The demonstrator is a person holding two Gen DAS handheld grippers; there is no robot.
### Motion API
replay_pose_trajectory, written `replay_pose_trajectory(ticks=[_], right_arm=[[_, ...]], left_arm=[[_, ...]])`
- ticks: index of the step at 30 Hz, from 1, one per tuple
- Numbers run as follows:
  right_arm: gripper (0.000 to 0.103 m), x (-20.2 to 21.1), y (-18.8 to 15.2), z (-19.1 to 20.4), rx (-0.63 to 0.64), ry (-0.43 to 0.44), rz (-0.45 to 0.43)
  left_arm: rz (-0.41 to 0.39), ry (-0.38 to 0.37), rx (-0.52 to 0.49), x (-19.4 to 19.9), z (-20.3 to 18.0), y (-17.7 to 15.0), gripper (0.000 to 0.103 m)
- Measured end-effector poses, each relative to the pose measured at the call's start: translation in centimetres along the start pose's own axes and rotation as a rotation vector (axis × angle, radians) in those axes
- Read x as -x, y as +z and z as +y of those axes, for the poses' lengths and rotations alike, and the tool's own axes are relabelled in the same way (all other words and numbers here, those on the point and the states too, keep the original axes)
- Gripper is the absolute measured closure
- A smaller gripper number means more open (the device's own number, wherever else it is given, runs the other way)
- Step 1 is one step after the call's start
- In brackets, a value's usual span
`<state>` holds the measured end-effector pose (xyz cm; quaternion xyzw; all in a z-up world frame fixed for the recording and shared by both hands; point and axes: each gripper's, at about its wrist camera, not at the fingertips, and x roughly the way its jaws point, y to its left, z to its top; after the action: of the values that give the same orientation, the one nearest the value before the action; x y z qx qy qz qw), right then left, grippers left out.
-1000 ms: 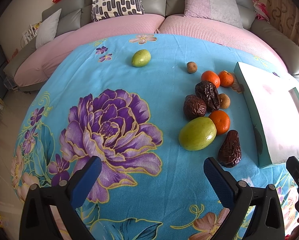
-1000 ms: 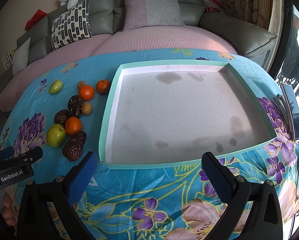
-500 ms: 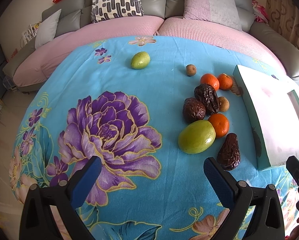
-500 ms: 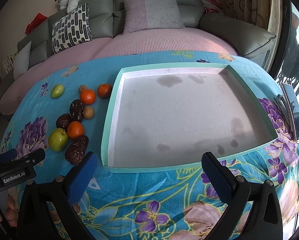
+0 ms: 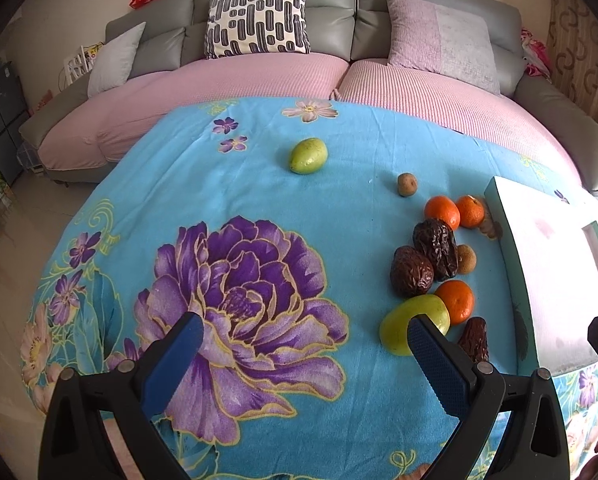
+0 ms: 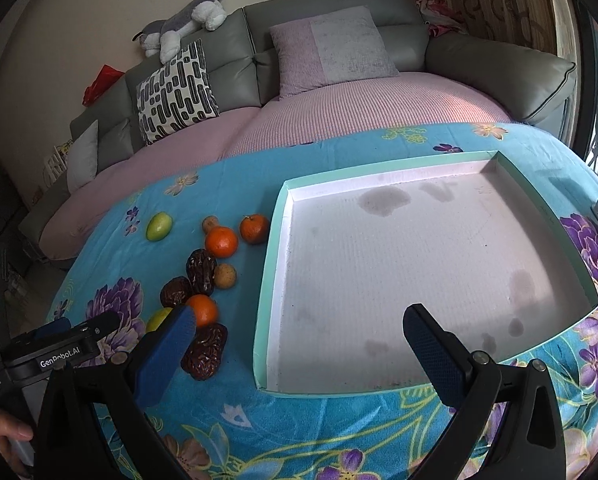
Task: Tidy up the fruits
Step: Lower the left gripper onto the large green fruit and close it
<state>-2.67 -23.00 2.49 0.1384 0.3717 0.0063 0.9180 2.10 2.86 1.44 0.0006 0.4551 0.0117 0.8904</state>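
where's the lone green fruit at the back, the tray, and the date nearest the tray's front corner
lone green fruit (image 5: 307,155), left wrist view, middle of its skin
tray (image 6: 270,280), right wrist view, its left green wall
nearest date (image 6: 205,350), right wrist view, middle of its wrinkled body

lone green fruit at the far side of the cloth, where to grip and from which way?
Judgement only: take the lone green fruit across its narrow middle, coming from above. It lies on its side, long axis slanting, nothing touching it, the small brown fruit well clear. The left gripper is open and nearer.
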Motion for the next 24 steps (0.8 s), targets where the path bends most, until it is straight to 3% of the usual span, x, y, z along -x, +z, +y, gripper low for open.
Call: replay_pose_trajectory(ticks=[5, 10, 14, 20, 24], right_arm=[[0.000, -0.7, 1.2, 1.2, 0.075, 0.018, -0.047], [0.000, -2.0, 1.8, 1.9, 0.109, 0.049, -0.025], [0.000, -2.9, 2.7, 2.2, 0.116, 0.055, -0.023], [0.000, -3.2, 3.0, 2.1, 0.124, 0.008, 0.003], [0.000, -2.7, 2.6, 1.7, 0.093, -0.019, 0.030]], left_arm=[[-0.024, -0.056, 0.067, -0.3, 1.1, 1.3, 0.000], [-0.049, -0.079, 0.098, -0.4, 1.2, 2.6, 0.000], [-0.012, -0.155, 0.109, -0.8, 0.9, 3.8, 0.000], [-0.003, -0.138, 0.076, -1.3, -0.6, 4.2, 0.000], [0.069, -0.176, 0.064, -2.5, -1.3, 2.8, 0.000]])
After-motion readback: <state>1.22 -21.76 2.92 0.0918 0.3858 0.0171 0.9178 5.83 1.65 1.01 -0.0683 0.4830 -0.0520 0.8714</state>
